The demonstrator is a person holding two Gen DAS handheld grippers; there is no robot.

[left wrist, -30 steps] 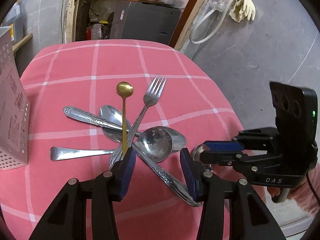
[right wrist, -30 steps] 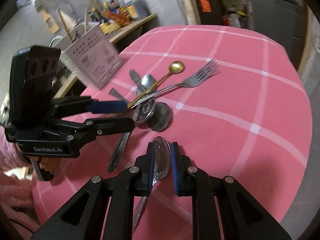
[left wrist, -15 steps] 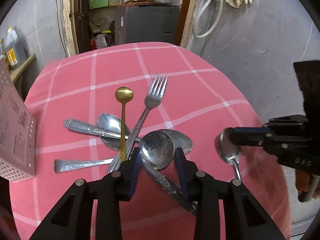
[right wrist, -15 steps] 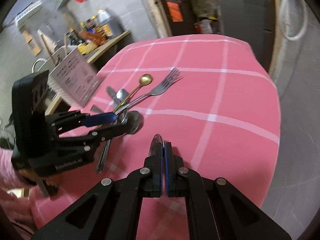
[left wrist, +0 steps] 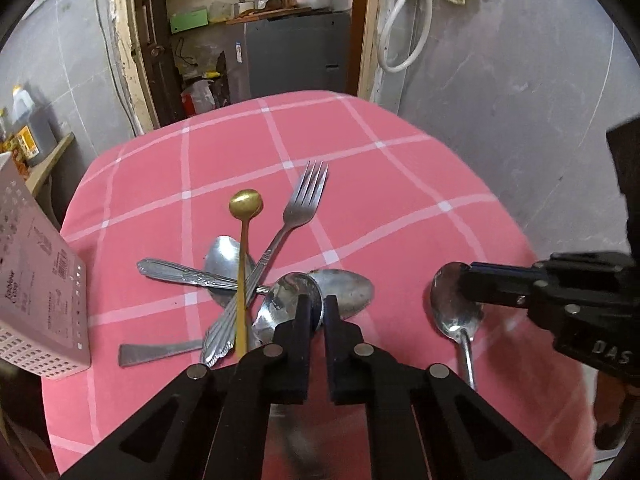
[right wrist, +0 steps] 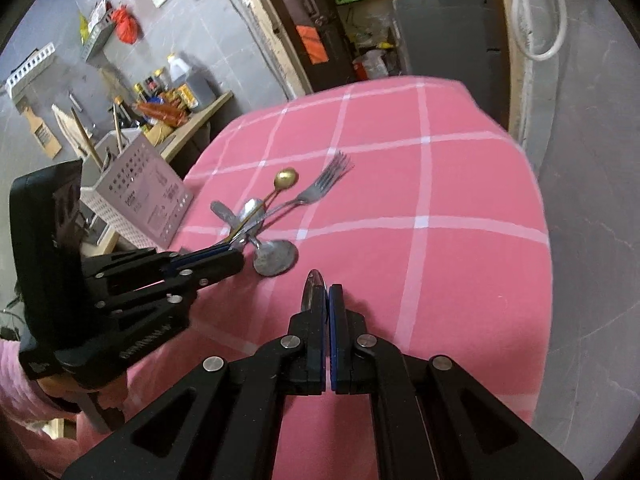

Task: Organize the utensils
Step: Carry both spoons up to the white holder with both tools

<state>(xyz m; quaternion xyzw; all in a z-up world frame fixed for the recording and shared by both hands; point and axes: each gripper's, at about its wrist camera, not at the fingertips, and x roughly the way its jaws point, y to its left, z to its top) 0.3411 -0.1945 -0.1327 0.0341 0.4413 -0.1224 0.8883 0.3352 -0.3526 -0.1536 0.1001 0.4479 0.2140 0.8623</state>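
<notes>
My left gripper (left wrist: 316, 300) is at the near side of a crossed pile of cutlery, its jaws closing tight on the rim of a steel spoon's bowl (left wrist: 286, 300). The pile also holds a gold spoon (left wrist: 245, 204), a fork (left wrist: 304, 200) and other steel spoons and handles. My right gripper (right wrist: 326, 290) is shut on another steel spoon (right wrist: 313, 292), seen edge-on between the pads. In the left wrist view that spoon (left wrist: 456, 308) hangs bowl-up above the pink cloth, clamped by the right gripper (left wrist: 466, 276). The left gripper (right wrist: 240, 256) shows at the pile in the right wrist view.
A white perforated utensil holder (left wrist: 40, 300) stands at the table's left edge, also visible as the holder (right wrist: 136, 200) with sticks in it. The pink checked tablecloth (right wrist: 440, 200) covers a rounded table; grey floor drops away on the right. Shelves and bottles lie beyond.
The left jaws went from wide open to closed on the spoon bowl. The right gripper closed fully on its spoon, lifted it off the cloth and rolled; both views drew back slightly.
</notes>
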